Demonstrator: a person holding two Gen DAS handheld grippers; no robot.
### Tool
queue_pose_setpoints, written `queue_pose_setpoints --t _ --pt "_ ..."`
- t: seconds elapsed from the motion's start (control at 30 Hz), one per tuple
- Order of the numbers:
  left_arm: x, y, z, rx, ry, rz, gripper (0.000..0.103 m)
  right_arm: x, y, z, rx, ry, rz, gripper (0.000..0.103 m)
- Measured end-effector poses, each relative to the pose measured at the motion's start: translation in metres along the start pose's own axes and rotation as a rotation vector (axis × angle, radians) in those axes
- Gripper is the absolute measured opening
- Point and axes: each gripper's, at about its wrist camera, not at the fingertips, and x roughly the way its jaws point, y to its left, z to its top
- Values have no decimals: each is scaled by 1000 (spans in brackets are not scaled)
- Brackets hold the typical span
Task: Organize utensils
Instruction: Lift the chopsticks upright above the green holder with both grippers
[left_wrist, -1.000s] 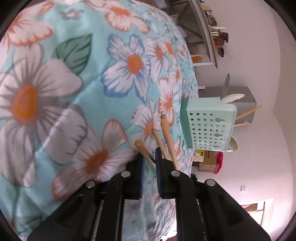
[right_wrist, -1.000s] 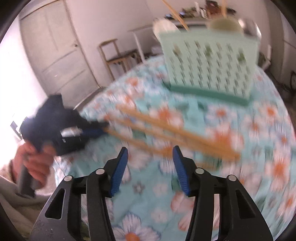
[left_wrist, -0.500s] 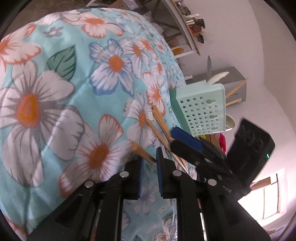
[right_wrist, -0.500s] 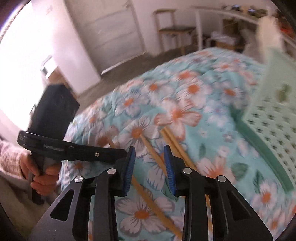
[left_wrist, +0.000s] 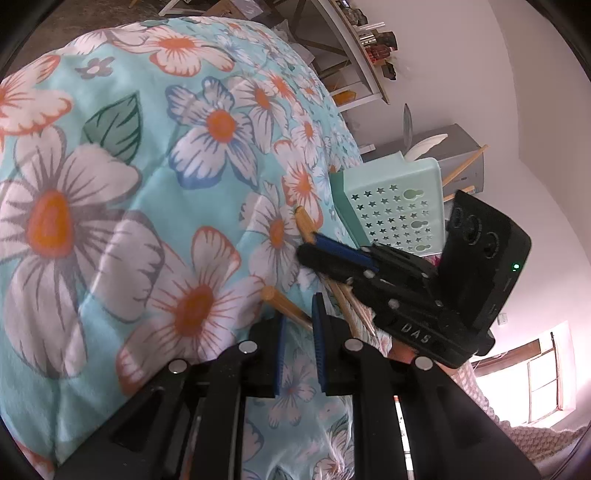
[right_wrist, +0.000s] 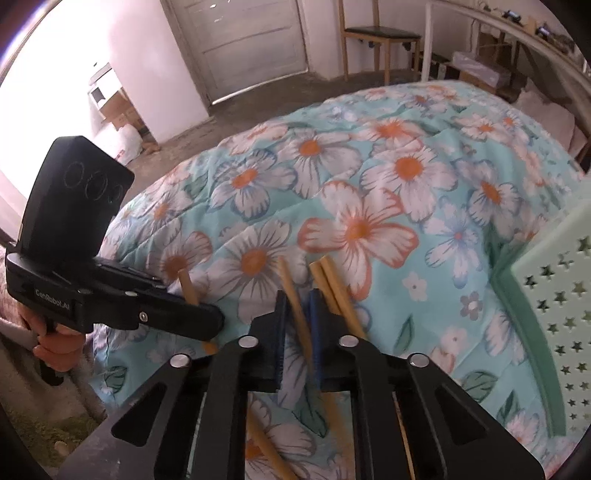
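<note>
Several wooden chopsticks (right_wrist: 334, 286) lie on the floral quilt (right_wrist: 388, 184). My left gripper (left_wrist: 298, 326) is shut on one chopstick (left_wrist: 284, 304), whose blunt end sticks out ahead. My right gripper (right_wrist: 297, 308) is shut on another chopstick (right_wrist: 291, 291) lying between its blue pads. The right gripper also shows in the left wrist view (left_wrist: 332, 249), and the left one in the right wrist view (right_wrist: 199, 317). A mint green perforated utensil holder (left_wrist: 399, 210) stands on the quilt beyond, with spoons and sticks in it; its side shows in the right wrist view (right_wrist: 554, 314).
The quilt (left_wrist: 110, 184) covers a raised surface that drops off at its edges. A wooden chair (right_wrist: 373, 40) and a door (right_wrist: 240, 40) stand at the far wall. A shelf unit (left_wrist: 354, 48) with jars and a grey cabinet (left_wrist: 454, 147) are behind the holder.
My right gripper has swung in over the chopsticks and closed from wide open onto one stick. My left gripper stays shut on its chopstick and has tilted a little.
</note>
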Motion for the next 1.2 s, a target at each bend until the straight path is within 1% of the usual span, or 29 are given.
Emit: queue_pose_setpoints --t 0.1,0.17,0.23,0.27,0.3,0.47,0.53,0.6,0.63,0.7,0.77,0.8,0.9,0.93,1.07,1.13,1.2 --pt "-2 1 0 -8 3 2 13 -25 -7 1 41 -68 -76 5" --pt "-2 -1 2 -10 1 8 13 -49 -15 -1 104 -138 -118 4" --pt "-4 -5 3 -5 -7 19 13 -77 -23 -6 174 -217 -167 4" --pt "-9 -9 5 9 -24 25 12 -99 -28 -12 227 -280 -205 4" --pt "-12 -13 7 23 -37 29 12 -115 -30 -15 261 -324 -230 4" --pt "-41 -55 18 185 -154 44 9 -191 -28 -58 444 -557 -353 4" --pt "-51 -76 23 252 -192 54 8 -214 -25 -76 509 -632 -389 4" --pt "-60 -95 28 304 -215 37 6 -225 -22 -90 553 -684 -401 4" --pt "-65 -110 32 347 -232 23 5 -229 -20 -98 580 -714 -407 4" --pt "-74 -132 37 411 -255 8 5 -233 -21 -108 610 -744 -410 4" --pt "-85 -163 46 488 -284 -29 5 -236 -21 -118 641 -775 -405 4" --pt "-89 -174 48 516 -299 -39 5 -246 -20 -129 651 -787 -400 4" --pt "-98 -220 57 628 -363 -77 5 -257 -20 -139 671 -825 -374 4" --pt "-100 -231 59 653 -380 -82 5 -259 -21 -140 675 -836 -366 4" --pt "-93 -282 70 778 -464 -83 5 -270 -18 -142 659 -860 -361 4" --pt "-82 -299 76 806 -486 -73 5 -277 -12 -142 641 -873 -366 4" --pt "-63 -315 81 853 -519 -28 5 -284 -7 -140 619 -882 -369 4"
